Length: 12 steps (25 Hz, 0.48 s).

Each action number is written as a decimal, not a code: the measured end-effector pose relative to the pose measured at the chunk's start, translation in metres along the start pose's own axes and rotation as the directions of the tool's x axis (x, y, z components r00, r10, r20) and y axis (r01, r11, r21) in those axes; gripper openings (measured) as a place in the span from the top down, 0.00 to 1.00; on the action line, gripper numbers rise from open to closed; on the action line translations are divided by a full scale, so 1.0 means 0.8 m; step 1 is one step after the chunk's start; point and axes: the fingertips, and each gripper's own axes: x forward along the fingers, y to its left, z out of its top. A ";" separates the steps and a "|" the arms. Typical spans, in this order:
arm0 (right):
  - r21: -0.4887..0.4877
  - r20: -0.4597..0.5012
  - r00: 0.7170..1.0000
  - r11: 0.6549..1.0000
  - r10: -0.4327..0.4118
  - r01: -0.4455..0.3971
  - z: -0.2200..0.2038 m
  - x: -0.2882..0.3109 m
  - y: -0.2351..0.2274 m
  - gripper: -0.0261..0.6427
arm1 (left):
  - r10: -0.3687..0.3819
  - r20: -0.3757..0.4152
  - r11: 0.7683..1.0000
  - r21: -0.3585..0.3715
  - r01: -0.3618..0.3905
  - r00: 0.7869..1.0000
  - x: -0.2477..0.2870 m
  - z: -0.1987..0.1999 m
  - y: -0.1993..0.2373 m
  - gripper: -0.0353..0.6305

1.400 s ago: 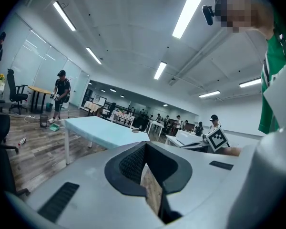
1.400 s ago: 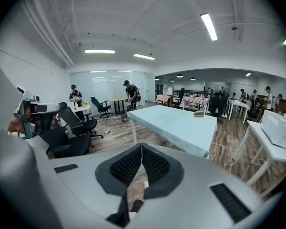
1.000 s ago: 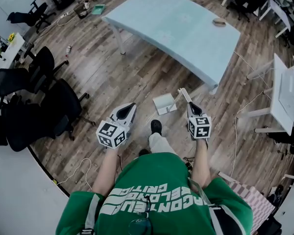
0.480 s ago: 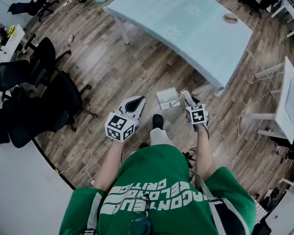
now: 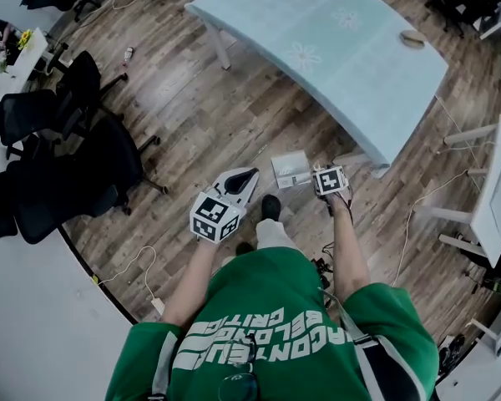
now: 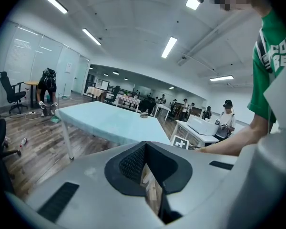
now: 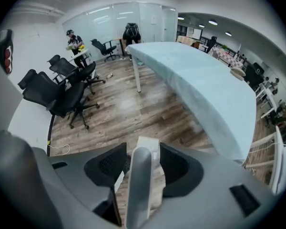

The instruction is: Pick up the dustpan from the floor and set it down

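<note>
**Dustpan on the floor, right claw letting go of its handle**

Far left in the head view, black office chairs [image 5: 83,165] stand in a cluster on the wood floor [image 5: 200,115]. Next comes the left claw [image 5: 246,176], held out low in front of the person and pointing forward toward the bench. Its jaws are closed tip to tip with nothing between them; only a thin strip of floor shows behind the pads in its own view. Just right of it is the person's dark shoe [image 5: 269,207].

The dustpan [image 5: 290,169] is beside the shoe, down on the floor near the bench's front corner. Its pale, flat pan is the far end. Its long axis runs from the pan back along the grey handle [image 7: 137,185], which points up and back toward the person, into the right claw [image 7: 143,163].

That claw points steeply down. Its jaws are opening, and the handle stands in the gap between the pads, which no longer press on it.

To the right and beyond stretches the long light-blue bench [image 5: 334,48].
</note>
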 end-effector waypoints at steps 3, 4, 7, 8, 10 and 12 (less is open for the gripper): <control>-0.012 -0.090 0.996 1.000 0.009 -0.010 -0.010 0.029 -0.004 0.65 | 0.003 -0.007 1.000 -0.009 -0.003 1.000 0.011 0.001 0.002 0.96; -0.020 -0.109 0.994 1.000 0.009 -0.012 -0.011 0.037 -0.005 0.65 | 0.003 -0.009 1.000 -0.012 -0.003 1.000 0.015 0.002 0.003 0.96; -0.029 -0.183 0.983 1.000 -0.003 -0.002 -0.019 0.052 -0.011 0.65 | 0.003 -0.010 1.000 -0.023 -0.003 1.000 0.022 0.004 0.005 0.96; -0.035 -0.201 0.980 0.999 -0.004 -0.003 -0.021 0.056 -0.011 0.65 | 0.007 -0.009 1.000 -0.026 -0.007 1.000 0.024 0.005 0.007 0.96; -0.059 -0.223 0.975 0.998 -0.013 0.000 -0.025 0.067 -0.014 0.65 | 0.018 -0.006 0.999 -0.035 -0.018 1.000 0.026 0.007 0.011 0.96; -0.054 -0.236 0.971 0.998 0.024 -0.038 -0.033 0.080 -0.006 0.65 | 0.029 -0.006 0.999 -0.043 -0.029 1.000 0.026 0.007 0.015 0.96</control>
